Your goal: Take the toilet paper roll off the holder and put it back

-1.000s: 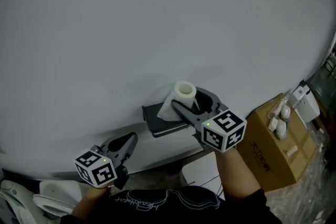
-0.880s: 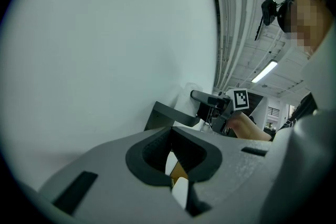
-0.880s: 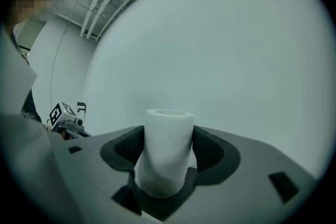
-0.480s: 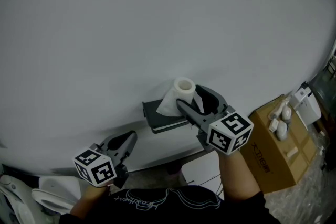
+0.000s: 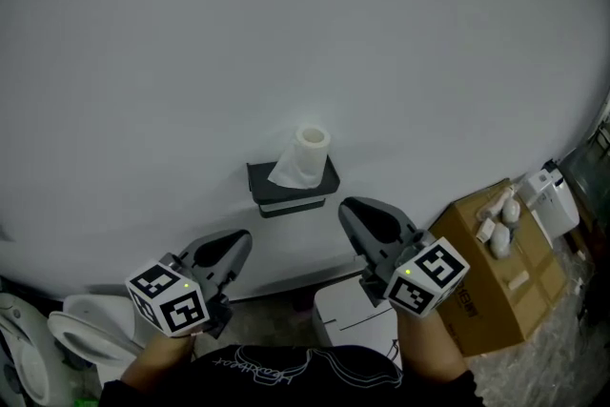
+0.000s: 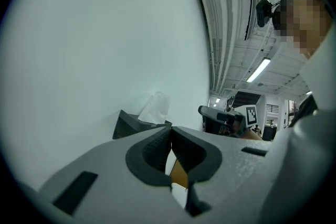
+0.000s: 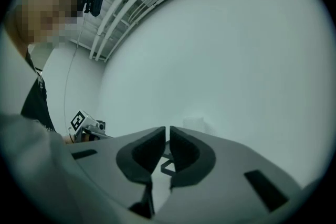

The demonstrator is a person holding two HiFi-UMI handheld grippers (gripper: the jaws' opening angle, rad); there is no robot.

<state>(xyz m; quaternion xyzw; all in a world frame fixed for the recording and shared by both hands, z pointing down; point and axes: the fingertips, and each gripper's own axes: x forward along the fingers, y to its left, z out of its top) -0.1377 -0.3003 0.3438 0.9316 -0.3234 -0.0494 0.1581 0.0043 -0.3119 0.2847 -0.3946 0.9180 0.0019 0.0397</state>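
I hold both tools low before the plain white wall, well back from the task's thing. My left gripper is clenched: its own view shows the two dark grey pads meeting at their tips, with nothing caught between them. My right gripper is closing. In its own view only a thin slit is left between the pads, and nothing stands in that slit.

The white toilet paper roll stands upright on the flat top of the black wall-mounted holder. It is ahead of both pairs of jaws, between their two lines, and well apart from either. A loose white sheet hangs from the roll over the holder's top, on the side toward my left jaws. From my left gripper's view the roll and holder sit just above the jaw tips and a little to their left, against the wall. From my right gripper's view the roll is only a faint pale shape just beyond the tips.

To the right of my right jaws, lower down, is a brown cardboard box with a few small white things lying on it. Below and to the left of my left jaws is a white toilet.
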